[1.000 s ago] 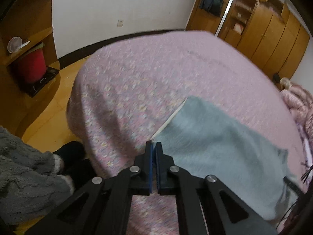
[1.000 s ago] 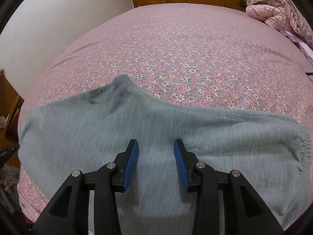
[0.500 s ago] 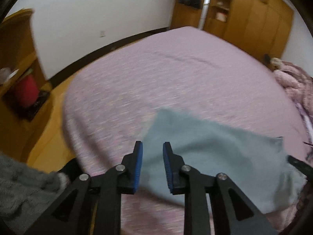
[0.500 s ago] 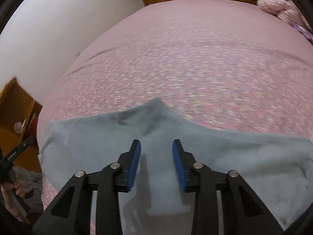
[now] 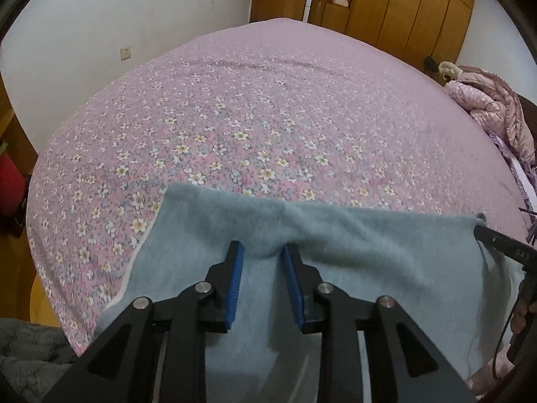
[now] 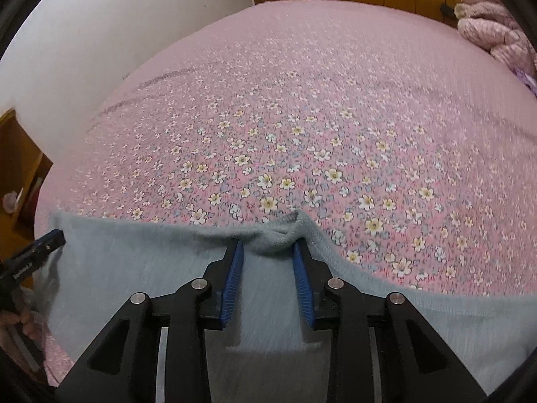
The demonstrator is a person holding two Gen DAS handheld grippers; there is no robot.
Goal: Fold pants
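Note:
Grey-blue pants (image 5: 369,252) (image 6: 134,268) lie flat across the near part of a pink flowered bedspread (image 5: 251,117). My left gripper (image 5: 261,252) points down onto them near their far edge. Its jaws are opening, and a small hump of cloth rises between the blue pads (image 5: 235,278) without being pinched. My right gripper (image 6: 268,245) sits at the pointed far edge of the pants, where a bunched fold fills the gap and touches both pads (image 6: 303,285). A finger of the other gripper shows at each view's side edge.
The bedspread (image 6: 302,117) stretches far beyond the pants. A pink quilted garment (image 5: 490,107) (image 6: 496,30) is heaped at the far right. Wooden wardrobes (image 5: 419,10) line the back wall. A red object (image 5: 10,181) and wooden floor lie left of the bed.
My left gripper let go of the pants' corner, opened, and moved right over the cloth. My right gripper narrowed and slid to the far pointed edge, bunching it.

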